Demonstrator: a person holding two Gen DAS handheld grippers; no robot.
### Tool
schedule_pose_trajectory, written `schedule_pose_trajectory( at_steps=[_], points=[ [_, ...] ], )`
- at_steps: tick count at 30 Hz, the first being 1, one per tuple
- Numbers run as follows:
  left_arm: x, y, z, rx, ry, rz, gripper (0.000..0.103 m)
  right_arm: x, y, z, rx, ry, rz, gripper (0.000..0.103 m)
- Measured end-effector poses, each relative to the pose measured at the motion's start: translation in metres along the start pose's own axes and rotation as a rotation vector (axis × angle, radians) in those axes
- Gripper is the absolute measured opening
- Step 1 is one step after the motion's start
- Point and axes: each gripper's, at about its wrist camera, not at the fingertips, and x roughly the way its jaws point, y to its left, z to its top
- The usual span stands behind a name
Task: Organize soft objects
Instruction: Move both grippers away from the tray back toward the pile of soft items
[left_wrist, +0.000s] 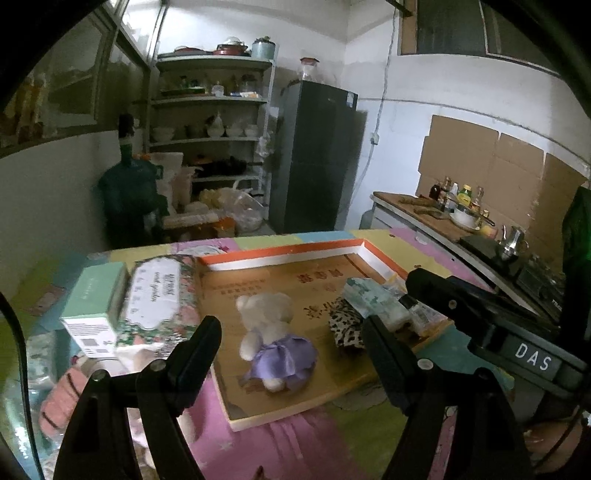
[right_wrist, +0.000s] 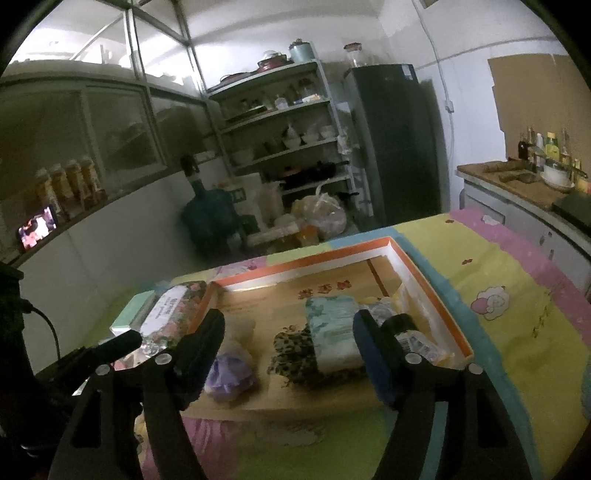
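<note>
A shallow cardboard tray with an orange and white rim lies on the table; it also shows in the right wrist view. In it lie a white plush bear in a purple dress, a leopard-print cloth, a light green patterned tissue pack and small plastic-wrapped items. My left gripper is open and empty, just above the bear. My right gripper is open and empty, over the tray's near side; its body shows in the left wrist view.
A flowered tissue pack and a mint green box lie left of the tray. A pink striped soft item lies at the near left. The table has a pastel cover. A counter with bottles, a fridge and shelves stand behind.
</note>
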Motion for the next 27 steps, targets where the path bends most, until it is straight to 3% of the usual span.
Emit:
schedule_pose_trajectory(
  at_steps=[27],
  points=[
    [-0.076, 0.058, -0.021, -0.032, -0.084, 0.145, 0.078, -0.034, 0.084, -0.025, -0.079, -0.044, 0.008, 0.075]
  ],
)
